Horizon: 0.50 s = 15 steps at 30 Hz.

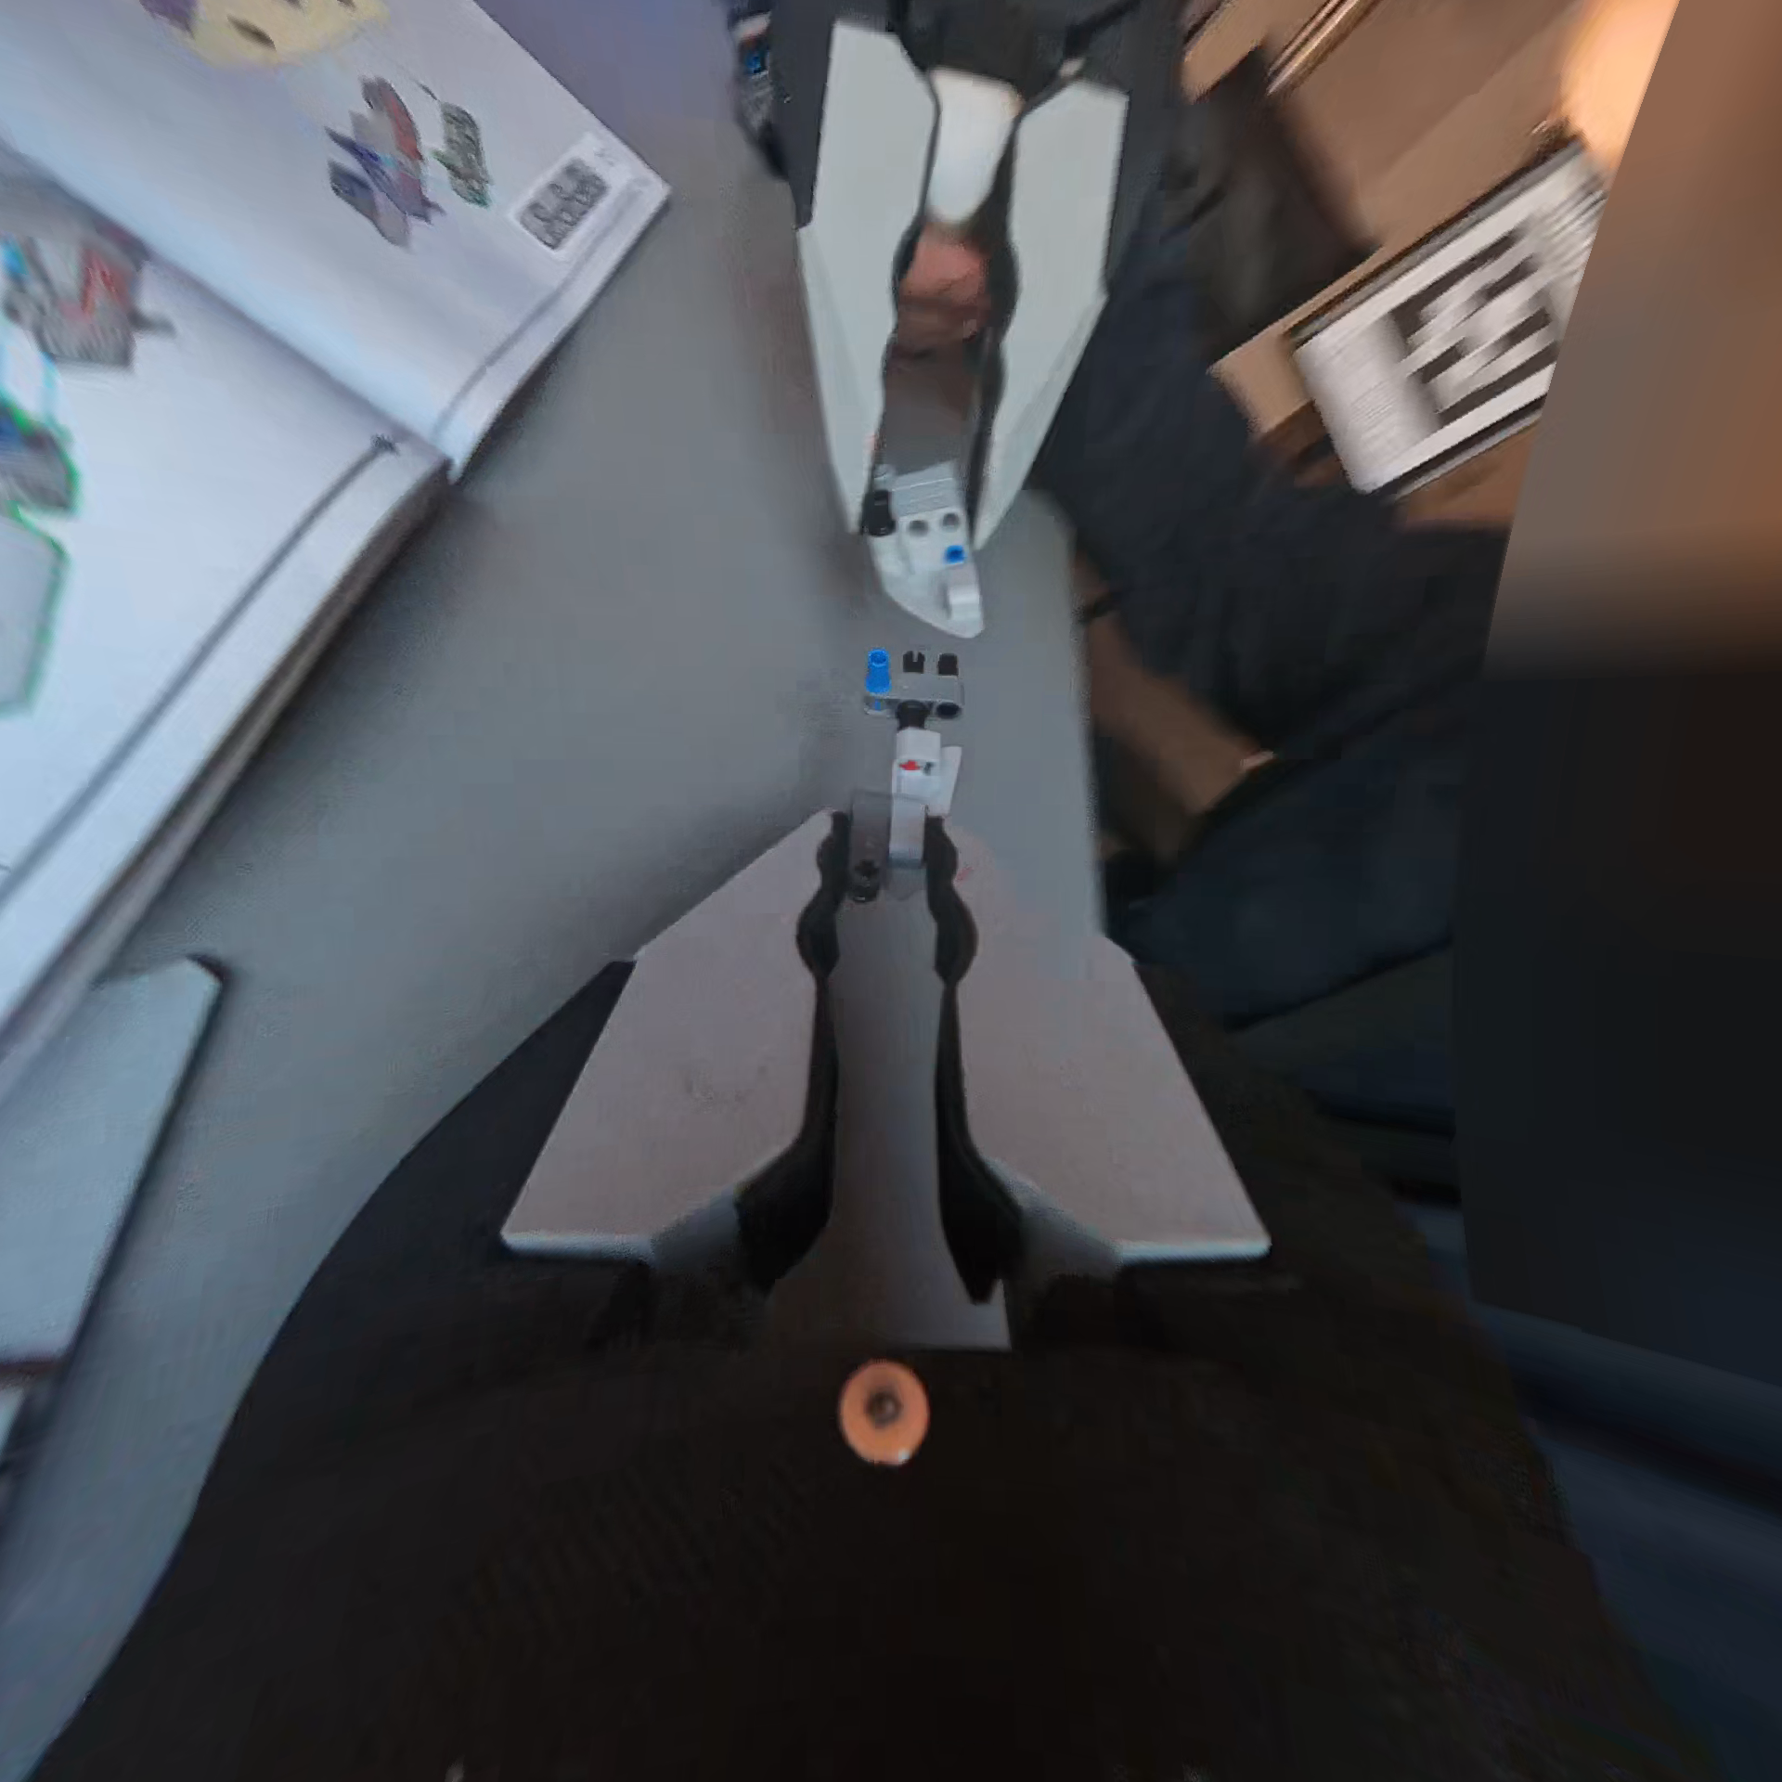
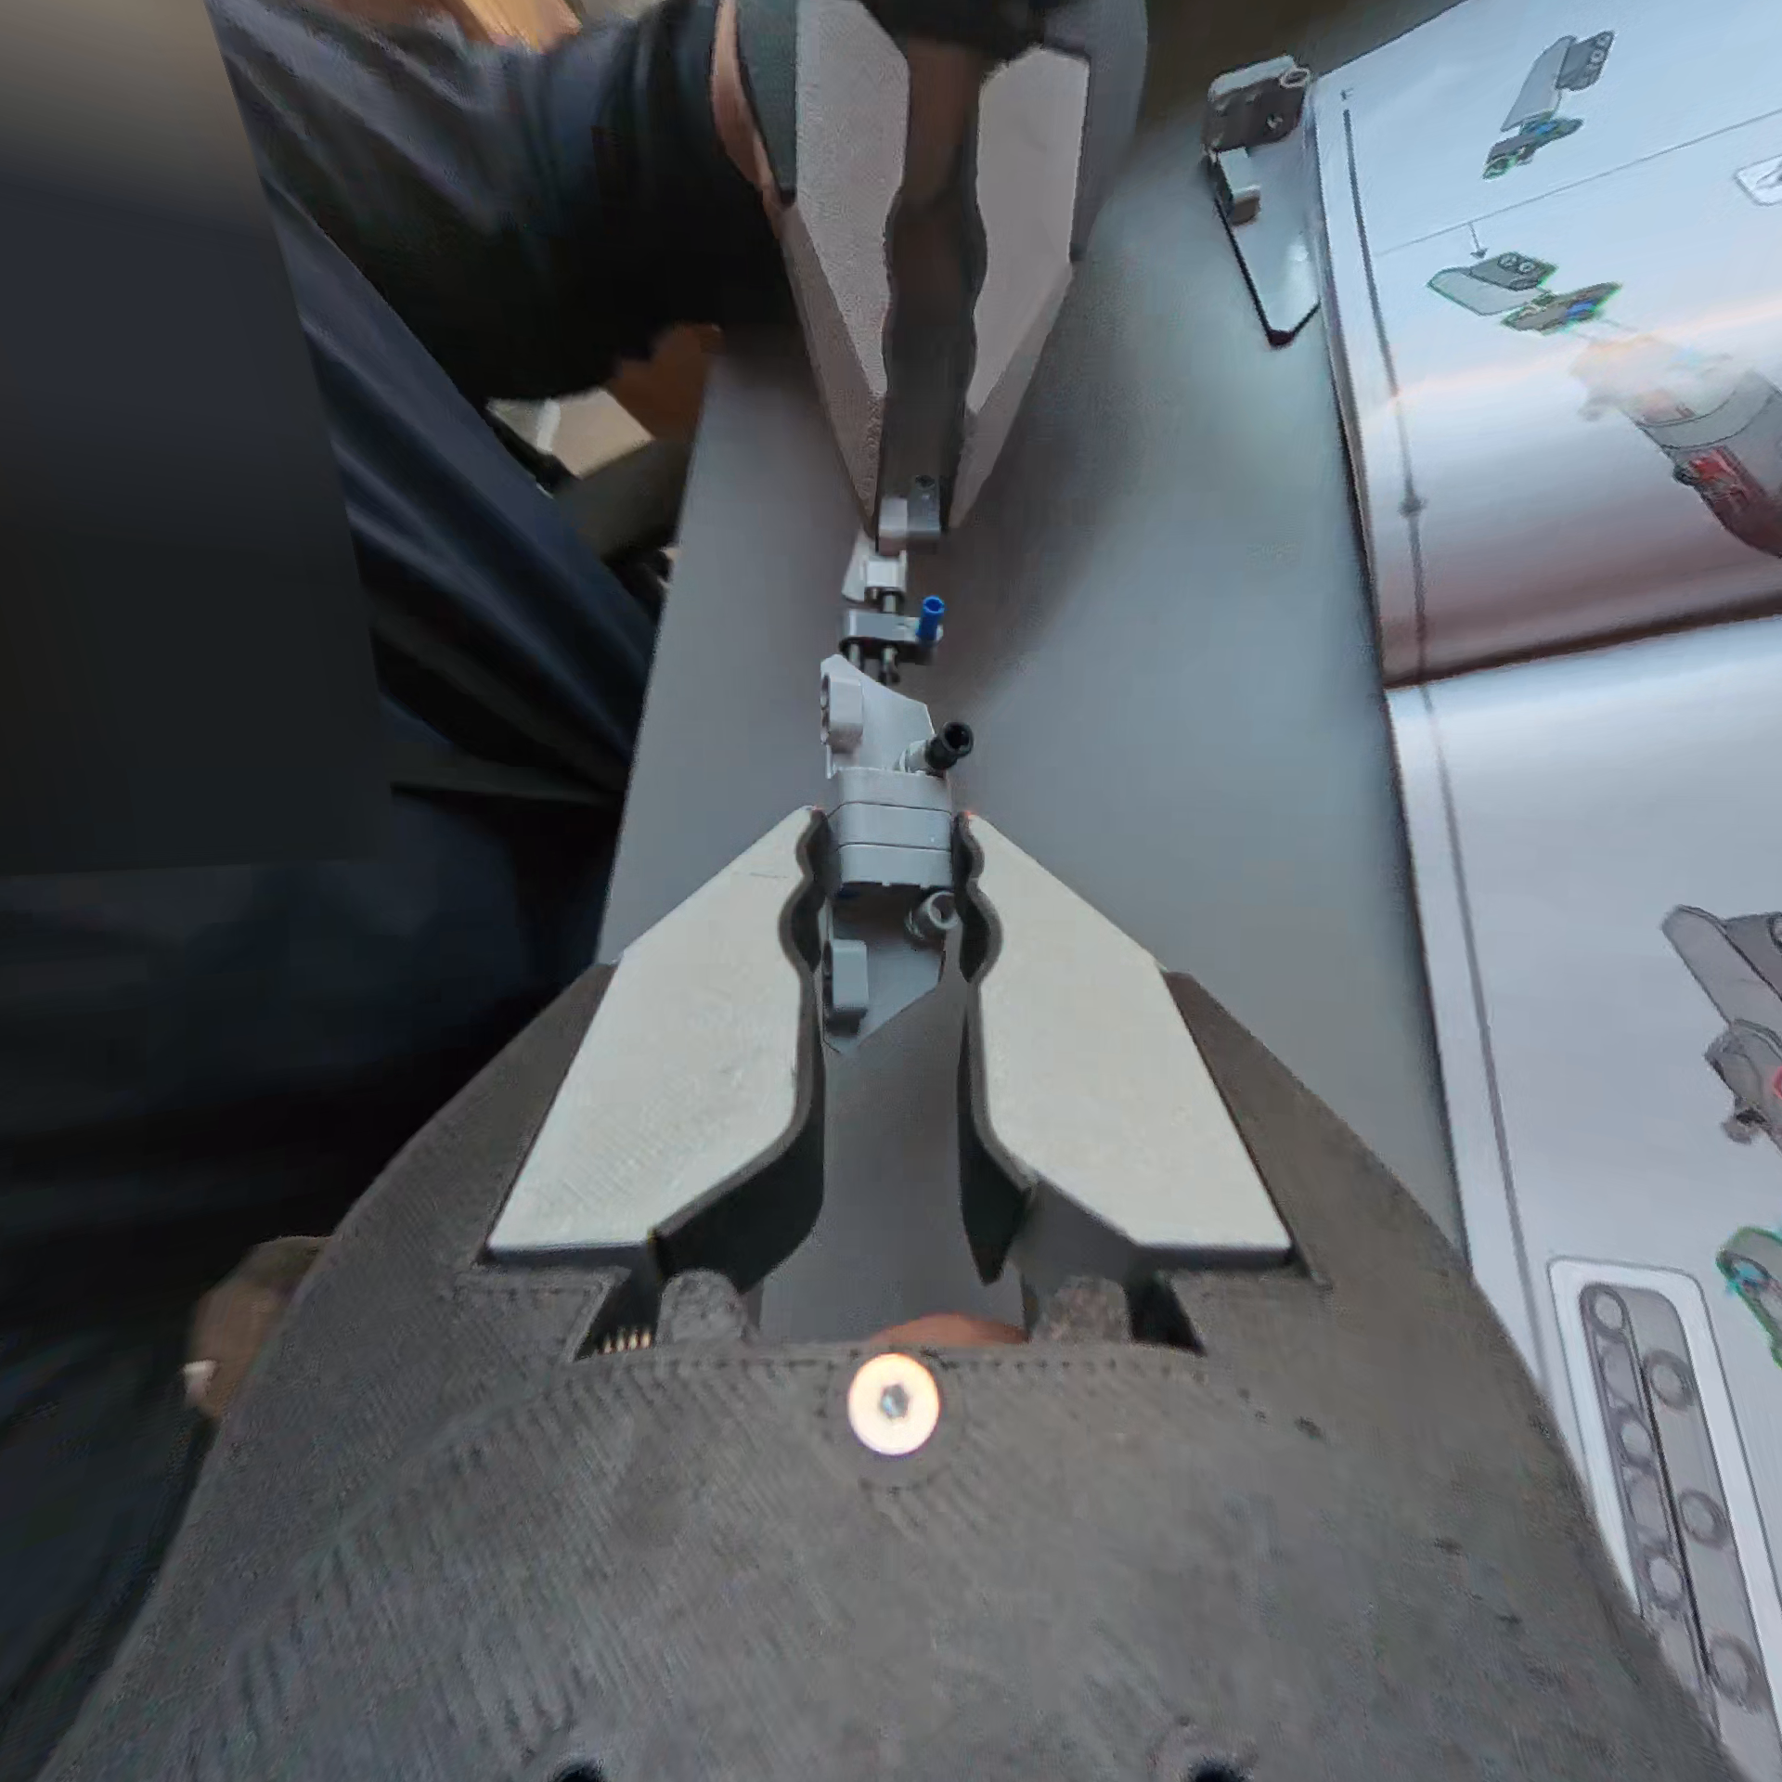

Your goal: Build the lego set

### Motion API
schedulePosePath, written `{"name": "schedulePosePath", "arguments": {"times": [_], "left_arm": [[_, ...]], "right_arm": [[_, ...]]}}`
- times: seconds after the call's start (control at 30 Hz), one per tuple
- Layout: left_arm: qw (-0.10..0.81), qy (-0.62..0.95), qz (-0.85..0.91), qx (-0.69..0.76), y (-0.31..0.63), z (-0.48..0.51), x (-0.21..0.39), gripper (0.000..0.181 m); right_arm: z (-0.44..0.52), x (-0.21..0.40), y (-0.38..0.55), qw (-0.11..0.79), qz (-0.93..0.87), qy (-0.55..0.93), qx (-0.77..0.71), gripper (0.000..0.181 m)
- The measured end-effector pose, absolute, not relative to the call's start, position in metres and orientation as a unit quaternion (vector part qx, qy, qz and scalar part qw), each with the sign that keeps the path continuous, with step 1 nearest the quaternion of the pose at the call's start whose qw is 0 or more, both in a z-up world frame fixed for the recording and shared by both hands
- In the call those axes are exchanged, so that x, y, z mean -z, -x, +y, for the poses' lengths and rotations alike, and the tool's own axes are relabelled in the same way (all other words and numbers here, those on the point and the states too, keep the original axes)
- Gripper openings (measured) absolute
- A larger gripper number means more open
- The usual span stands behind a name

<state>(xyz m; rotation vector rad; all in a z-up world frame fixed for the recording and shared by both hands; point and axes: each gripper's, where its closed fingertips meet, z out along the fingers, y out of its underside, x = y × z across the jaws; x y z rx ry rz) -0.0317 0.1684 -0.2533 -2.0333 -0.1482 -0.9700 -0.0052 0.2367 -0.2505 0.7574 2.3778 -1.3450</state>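
Both small grey sub-assemblies look light, rigid and snap-apart fragile: the left gripper (image 1: 889,849) clamps the pinned one (image 1: 911,733) by its tail, the right gripper (image 2: 885,849) squeezes the panel one (image 2: 882,762) at its stacked middle.

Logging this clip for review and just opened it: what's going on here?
A person is building a Lego set over a grey table, one hand-held gripper per hand. The left hand-held gripper is shut on a small white-and-grey sub-assembly with a blue pin. The right hand-held gripper is shut on a larger grey sub-assembly. The two face each other, close but not visibly joined. The open instruction booklet lies alongside.
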Motion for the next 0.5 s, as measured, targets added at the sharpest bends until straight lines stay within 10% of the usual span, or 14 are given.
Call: {"name": "schedulePosePath", "arguments": {"times": [0.5], "left_arm": [[0.396,0.754,-0.133,0.506,0.031,0.168,0.247,0.013]], "right_arm": [[0.233,0.243,-0.011,0.399,0.700,-0.342,0.482,0.023]]}}
